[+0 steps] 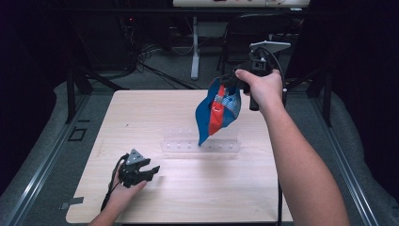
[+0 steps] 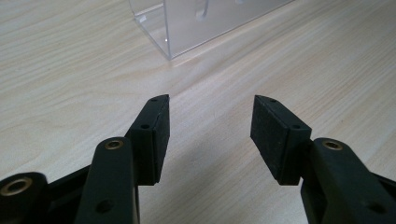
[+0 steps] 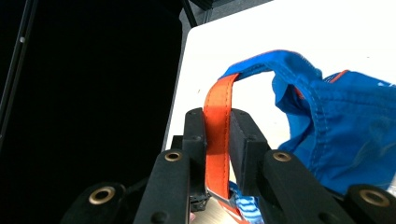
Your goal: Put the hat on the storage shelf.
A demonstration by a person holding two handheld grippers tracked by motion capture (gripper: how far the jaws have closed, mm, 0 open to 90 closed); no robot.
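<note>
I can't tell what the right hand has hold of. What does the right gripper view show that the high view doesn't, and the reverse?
Right gripper view alone: the jaws shut on the orange strap, not the blue cloth. High view alone: the left gripper open, low over the table, and the clear rack under the hanging bag. Both: the right gripper holding the bag up above the table.

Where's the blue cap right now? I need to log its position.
In the high view the blue cap hangs in the air from the right gripper, above the clear rack at mid-table; that gripper pinches its orange strap.
</note>
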